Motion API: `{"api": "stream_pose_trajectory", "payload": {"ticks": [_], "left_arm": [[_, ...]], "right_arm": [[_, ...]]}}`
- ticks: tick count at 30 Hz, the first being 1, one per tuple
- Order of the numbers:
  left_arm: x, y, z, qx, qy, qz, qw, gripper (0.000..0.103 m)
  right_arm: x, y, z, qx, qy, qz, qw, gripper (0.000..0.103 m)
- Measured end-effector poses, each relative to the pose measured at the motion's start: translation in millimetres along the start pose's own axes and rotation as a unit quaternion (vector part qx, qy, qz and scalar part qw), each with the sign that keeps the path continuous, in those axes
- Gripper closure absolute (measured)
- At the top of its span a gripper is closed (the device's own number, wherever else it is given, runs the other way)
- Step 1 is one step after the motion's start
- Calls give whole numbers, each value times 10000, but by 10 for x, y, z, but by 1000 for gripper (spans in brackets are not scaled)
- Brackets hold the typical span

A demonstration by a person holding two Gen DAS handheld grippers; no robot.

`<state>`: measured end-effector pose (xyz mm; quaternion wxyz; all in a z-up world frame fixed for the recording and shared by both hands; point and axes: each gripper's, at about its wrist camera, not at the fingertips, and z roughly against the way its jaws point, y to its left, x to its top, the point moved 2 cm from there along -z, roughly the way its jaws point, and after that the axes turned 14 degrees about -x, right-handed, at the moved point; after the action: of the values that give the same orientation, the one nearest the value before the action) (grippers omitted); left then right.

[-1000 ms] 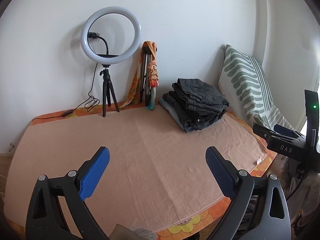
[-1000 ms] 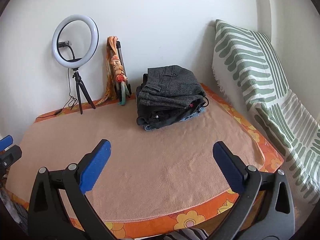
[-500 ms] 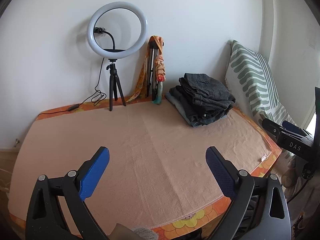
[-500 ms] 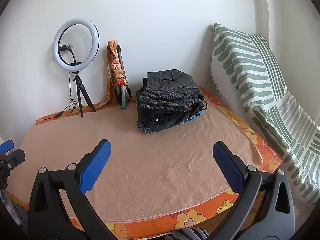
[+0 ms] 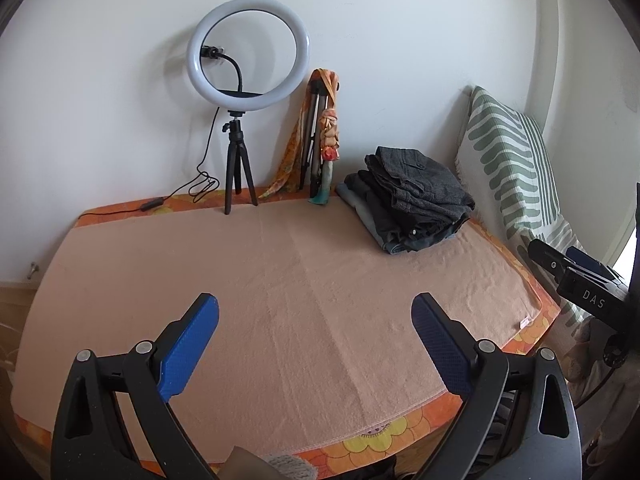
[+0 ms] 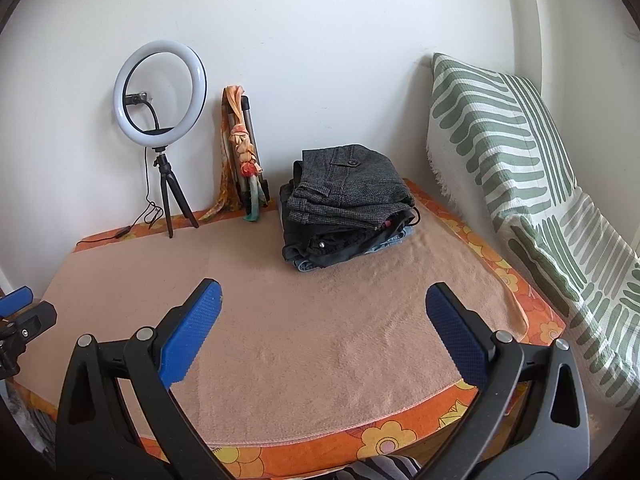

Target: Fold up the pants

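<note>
Up front, the left black gripper with blue ribbed pads (image 5: 316, 336) is spread wide and holds nothing above a peach terry towel (image 5: 304, 280). The right black gripper with blue ribbed pads (image 6: 322, 318) gapes likewise, touching nothing. A stack of folded dark grey pants (image 6: 346, 204) sits on the towel's far right corner. Lower garments in the stack are mostly hidden.

Table (image 6: 500, 268) under orange floral cloth, peach towel (image 6: 320, 340), stacked folded pants (image 6: 344, 208), ring light (image 6: 160, 88)
</note>
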<state>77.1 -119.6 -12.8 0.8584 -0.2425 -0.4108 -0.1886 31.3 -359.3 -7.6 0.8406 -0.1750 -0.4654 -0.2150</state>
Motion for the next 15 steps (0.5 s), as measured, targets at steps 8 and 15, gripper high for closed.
{"api": "stream_pose_trajectory", "payload": {"ticks": [8,15], "left_arm": [[2,6,5,-23,0,10,10000,6],[8,-12,-5,-54,14,7,10000,6]], "right_arm": [[4,13,-4,15,-5,4,10000,0],[5,6,-11,27,-1,5,10000,0]]}}
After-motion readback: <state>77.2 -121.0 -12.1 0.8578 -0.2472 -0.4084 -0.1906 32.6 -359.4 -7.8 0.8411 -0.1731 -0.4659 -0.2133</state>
